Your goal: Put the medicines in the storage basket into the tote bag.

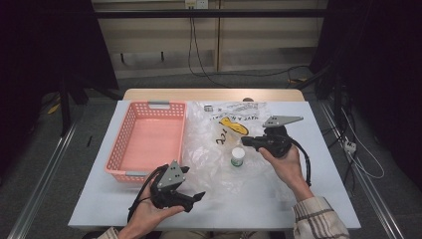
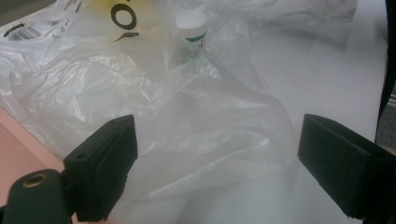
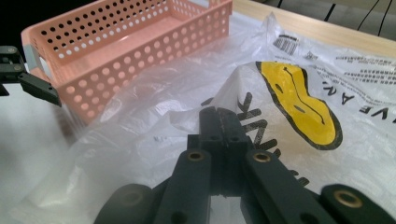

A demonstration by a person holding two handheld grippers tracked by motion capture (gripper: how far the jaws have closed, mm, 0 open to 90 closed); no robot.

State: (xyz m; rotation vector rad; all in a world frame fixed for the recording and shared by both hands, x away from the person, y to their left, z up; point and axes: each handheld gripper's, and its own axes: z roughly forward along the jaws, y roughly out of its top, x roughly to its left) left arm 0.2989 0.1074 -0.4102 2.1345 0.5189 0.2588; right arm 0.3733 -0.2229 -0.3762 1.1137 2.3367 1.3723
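Plastic bag (image 1: 219,149) veils bottle (image 1: 238,156); right tongs (image 3: 219,122) pinch bag, left tongs (image 2: 210,172) spread wide.

One plastic bag (image 1: 219,149), one small white bottle (image 1: 238,156) and one pink basket (image 1: 149,139) lie beyond two grippers.

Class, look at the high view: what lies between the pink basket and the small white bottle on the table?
Crumpled clear plastic bag covers the stretch between the pink basket and the small white bottle, as the high view shows.

High view overhead; tool views close, sharing plastic bag (image 1: 219,149).
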